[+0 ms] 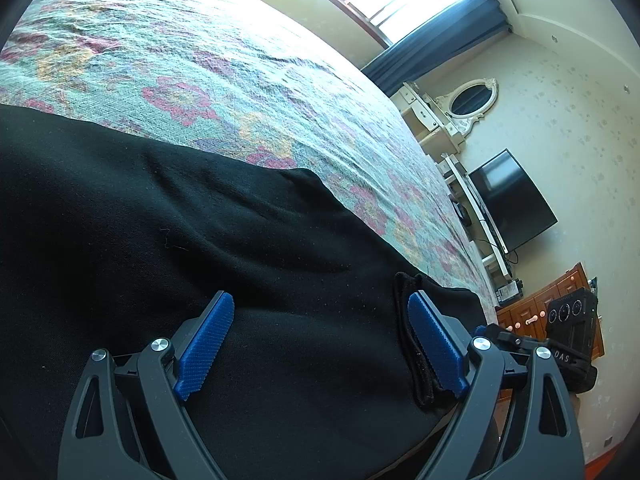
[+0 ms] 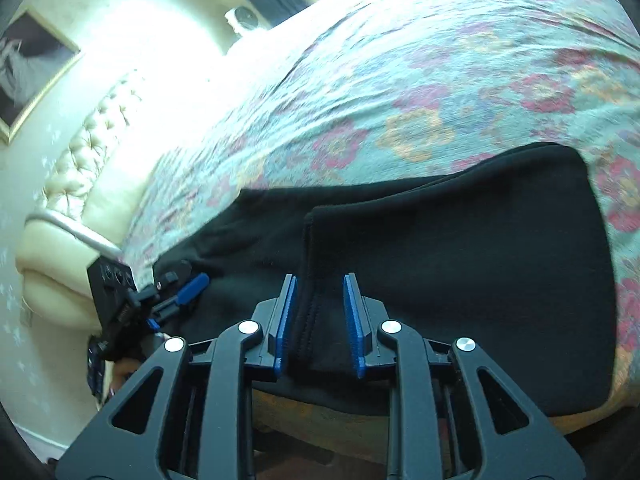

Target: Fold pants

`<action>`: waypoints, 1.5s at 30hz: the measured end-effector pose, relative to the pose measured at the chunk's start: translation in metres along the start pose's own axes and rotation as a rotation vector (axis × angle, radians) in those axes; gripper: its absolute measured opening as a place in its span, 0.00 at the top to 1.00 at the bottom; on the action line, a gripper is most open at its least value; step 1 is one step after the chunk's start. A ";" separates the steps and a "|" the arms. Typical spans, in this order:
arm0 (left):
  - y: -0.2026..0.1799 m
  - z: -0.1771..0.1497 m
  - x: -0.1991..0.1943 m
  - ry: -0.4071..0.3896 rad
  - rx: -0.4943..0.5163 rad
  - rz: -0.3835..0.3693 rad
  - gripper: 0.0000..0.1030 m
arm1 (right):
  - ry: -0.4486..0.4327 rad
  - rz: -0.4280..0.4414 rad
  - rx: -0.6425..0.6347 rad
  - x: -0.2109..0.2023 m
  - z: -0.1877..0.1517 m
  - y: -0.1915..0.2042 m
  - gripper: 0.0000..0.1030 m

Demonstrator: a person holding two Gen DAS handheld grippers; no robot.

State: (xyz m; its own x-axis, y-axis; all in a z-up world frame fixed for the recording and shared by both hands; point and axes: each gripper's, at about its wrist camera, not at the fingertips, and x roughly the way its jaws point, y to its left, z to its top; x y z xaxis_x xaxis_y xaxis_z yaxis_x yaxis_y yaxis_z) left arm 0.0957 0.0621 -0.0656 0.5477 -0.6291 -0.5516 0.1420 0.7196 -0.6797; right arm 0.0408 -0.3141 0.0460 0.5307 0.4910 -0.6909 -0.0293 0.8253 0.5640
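Black pants [image 1: 208, 240] lie folded on a floral bedspread [image 1: 224, 76], near the bed's front edge. My left gripper [image 1: 320, 312] is wide open just over the cloth, its right blue pad [image 1: 436, 348] against a hemmed edge [image 1: 408, 344] of the pants. In the right wrist view the pants [image 2: 460, 248] show a folded upper layer with a stitched hem [image 2: 308, 280]. My right gripper [image 2: 320, 300] is partly open with that hem between its jaws. The left gripper also shows in the right wrist view [image 2: 188, 292], open at the pants' left end.
The bed has a cream tufted headboard [image 2: 92, 148]. A dressing table with an oval mirror [image 1: 472, 100], a dark TV [image 1: 512, 200] and a wooden drawer unit [image 1: 560, 300] stand along the wall. A window with dark curtains [image 1: 436, 32] is beyond the bed.
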 end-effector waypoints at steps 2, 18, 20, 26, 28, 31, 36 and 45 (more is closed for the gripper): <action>0.000 -0.001 0.000 0.000 0.003 0.002 0.15 | -0.043 0.039 0.106 -0.021 0.002 -0.031 0.74; -0.002 -0.001 -0.002 0.015 0.020 0.010 0.15 | -0.067 0.203 0.390 -0.024 -0.032 -0.096 0.48; -0.004 0.001 -0.008 0.011 0.012 0.014 0.15 | -0.075 0.191 0.336 -0.029 -0.028 -0.077 0.43; 0.001 0.018 -0.071 -0.039 0.053 -0.026 0.15 | -0.076 0.171 0.222 -0.035 -0.021 -0.041 0.36; 0.024 0.025 -0.102 -0.067 0.021 -0.045 0.15 | -0.060 0.179 0.205 -0.031 -0.021 -0.033 0.35; 0.072 0.036 -0.144 -0.085 -0.038 -0.002 0.15 | -0.037 0.194 0.187 -0.023 -0.021 -0.020 0.34; 0.158 0.053 -0.181 -0.090 -0.166 0.075 0.15 | 0.004 0.197 0.169 -0.008 -0.027 -0.008 0.33; 0.194 0.060 -0.140 0.054 -0.109 0.138 0.15 | 0.076 0.190 0.139 0.010 -0.037 0.014 0.32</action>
State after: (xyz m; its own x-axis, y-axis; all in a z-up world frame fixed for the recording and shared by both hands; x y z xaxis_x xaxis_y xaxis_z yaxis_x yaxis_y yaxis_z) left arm 0.0958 0.3071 -0.0913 0.5105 -0.5431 -0.6666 -0.0234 0.7662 -0.6422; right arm 0.0142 -0.2874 0.0301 0.4616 0.6576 -0.5954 -0.0032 0.6724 0.7402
